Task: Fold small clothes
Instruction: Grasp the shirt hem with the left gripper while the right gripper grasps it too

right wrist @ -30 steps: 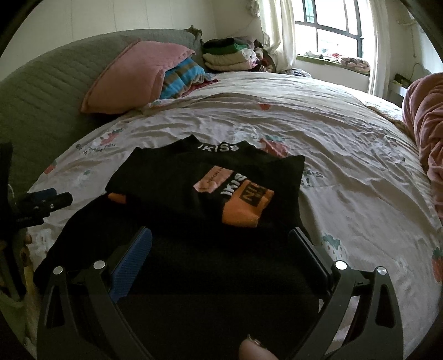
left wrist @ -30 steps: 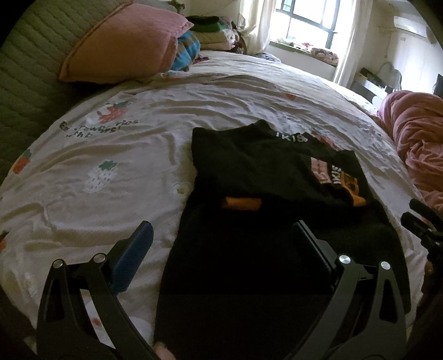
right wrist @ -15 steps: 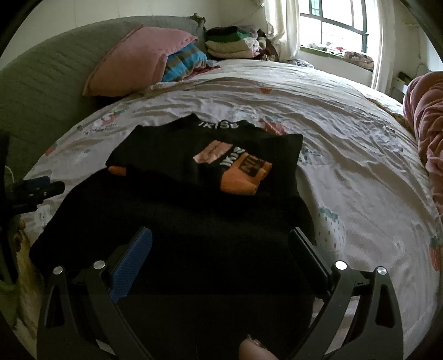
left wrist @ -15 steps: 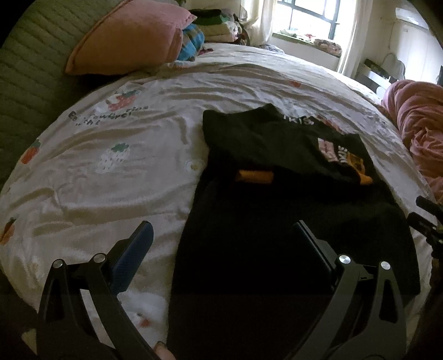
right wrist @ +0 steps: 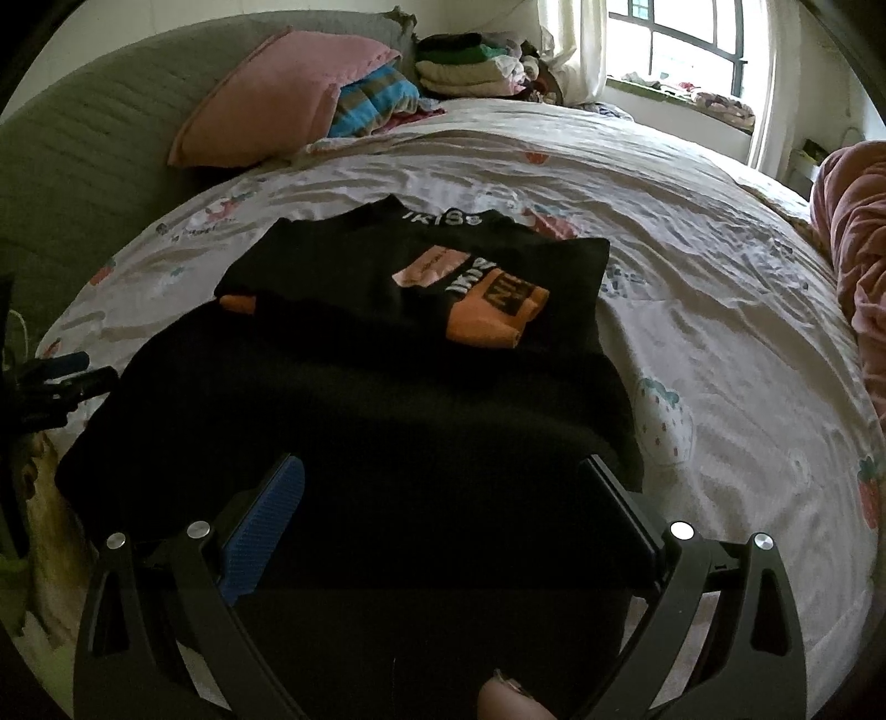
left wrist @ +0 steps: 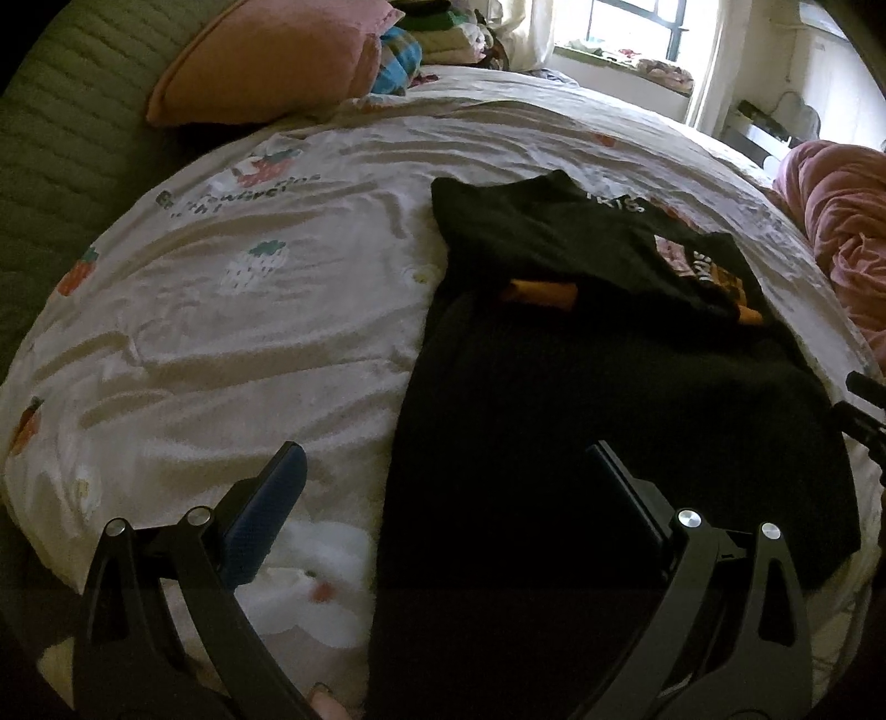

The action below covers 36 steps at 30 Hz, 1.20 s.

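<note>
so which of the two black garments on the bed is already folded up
The black printed top farther from both grippers, the one with orange patches and white lettering at its collar. The plain black garment nearer the grippers lies spread flat, overlapping its lower edge.

Ahead of me spreads a white bedsheet (right wrist: 692, 288) printed with strawberries, rumpled in long creases. A pink pillow (right wrist: 288, 99) leans against the grey-green quilted headboard (right wrist: 83, 144), and a striped blanket (right wrist: 376, 99) is tucked just beside it. A stack of folded clothes (right wrist: 465, 66) sits near the window (right wrist: 692, 39). A pink duvet (left wrist: 841, 221) is bunched at my far right.
</note>
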Motion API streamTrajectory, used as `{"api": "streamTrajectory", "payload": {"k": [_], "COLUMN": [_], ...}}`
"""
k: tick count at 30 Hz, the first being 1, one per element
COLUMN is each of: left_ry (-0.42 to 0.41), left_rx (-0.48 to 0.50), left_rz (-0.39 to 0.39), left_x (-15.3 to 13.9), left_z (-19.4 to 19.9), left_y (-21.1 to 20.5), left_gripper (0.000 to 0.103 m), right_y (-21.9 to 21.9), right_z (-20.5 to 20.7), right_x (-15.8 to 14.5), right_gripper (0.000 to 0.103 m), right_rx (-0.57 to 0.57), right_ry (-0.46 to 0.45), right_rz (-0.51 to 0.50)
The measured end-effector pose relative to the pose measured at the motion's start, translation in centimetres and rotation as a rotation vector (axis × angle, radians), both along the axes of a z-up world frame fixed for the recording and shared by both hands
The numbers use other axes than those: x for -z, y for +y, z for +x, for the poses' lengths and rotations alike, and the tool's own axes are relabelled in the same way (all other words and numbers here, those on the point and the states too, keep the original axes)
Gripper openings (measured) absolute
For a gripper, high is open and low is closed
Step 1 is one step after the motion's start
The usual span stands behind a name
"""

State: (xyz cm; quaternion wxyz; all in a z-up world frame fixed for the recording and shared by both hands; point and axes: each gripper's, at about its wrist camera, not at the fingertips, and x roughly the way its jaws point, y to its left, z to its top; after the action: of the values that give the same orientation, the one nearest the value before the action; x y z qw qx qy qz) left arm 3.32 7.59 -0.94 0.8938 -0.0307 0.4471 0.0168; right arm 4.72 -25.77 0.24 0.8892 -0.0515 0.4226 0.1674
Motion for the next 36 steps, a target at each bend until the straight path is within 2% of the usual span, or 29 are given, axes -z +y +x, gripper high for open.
{"api": "streamTrajectory", "payload": {"k": [16,18,23,26,29,36], "left_ry": [0.043,0.051,0.075,0.1,0.121,0.14], "left_rx": [-0.002,0.0,0.018,0.038,0.05,0.08], "left_rz": [-0.075,-0.104,-0.152,-0.178,-0.213,-0.247], "left_x": [1.0,1.3,1.9,2.5,3.0,3.5], "left_z": [-2.8,-3.3,-4.2,-4.6,-5.1,-6.4], "left_y": [2.0,2.4,2.8,2.8,2.9,2.8], "left_gripper": [0.093,0.086,0.057,0.044,0.038,0.036], "right_y": [-0.3,-0.5,-0.9,-1.0,-1.4,-2.2], "right_z": [-1.2,-1.3,-1.6,-1.8,-2.0,-3.0], "right_x": [0.6,0.6,0.6,0.6,0.7,1.5], "right_gripper": [0.098,0.098,0.098,0.098,0.098,0.098], "right_rx": [-0.007,-0.006,-0.004,-0.002,-0.001,-0.006], "right_ry": [0.018,0.018,0.016,0.017,0.021,0.053], "right_rz": [-0.026,-0.025,-0.029,-0.032,-0.037,-0.057]}}
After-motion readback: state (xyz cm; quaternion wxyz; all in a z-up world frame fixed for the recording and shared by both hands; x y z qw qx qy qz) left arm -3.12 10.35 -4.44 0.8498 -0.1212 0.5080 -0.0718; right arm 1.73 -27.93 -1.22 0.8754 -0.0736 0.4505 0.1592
